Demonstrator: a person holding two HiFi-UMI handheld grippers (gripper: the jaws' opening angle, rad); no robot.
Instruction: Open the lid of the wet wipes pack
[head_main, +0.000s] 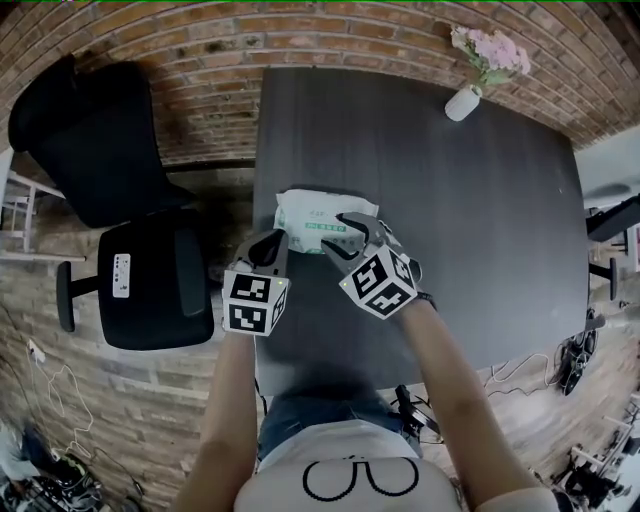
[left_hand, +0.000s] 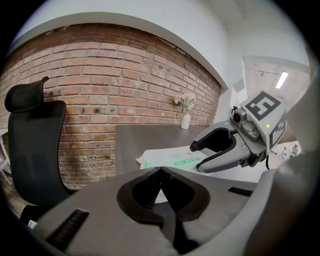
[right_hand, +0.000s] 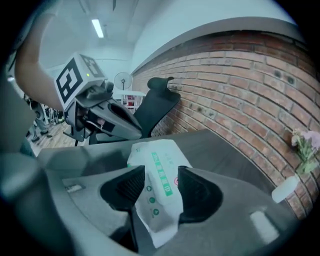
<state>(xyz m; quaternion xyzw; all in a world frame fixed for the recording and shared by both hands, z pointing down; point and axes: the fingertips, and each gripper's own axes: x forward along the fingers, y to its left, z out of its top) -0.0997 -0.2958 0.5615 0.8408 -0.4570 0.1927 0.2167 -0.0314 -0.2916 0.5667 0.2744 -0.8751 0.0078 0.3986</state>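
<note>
Your dark worktop (head_main: 480, 200) carries the wet wipes pack (head_main: 315, 222) near its left edge. Only the view from your right hand-held gripper (right_hand: 161, 174) shows its jaws spread with the pack between them; your left hand-held gripper (left_hand: 160, 171), just beside the pack, is clenched on nothing

Wipes pack (head_main: 318, 222) on dark table (head_main: 480, 200), left claw (head_main: 268, 246), right claw (head_main: 341, 236) alongside
</note>
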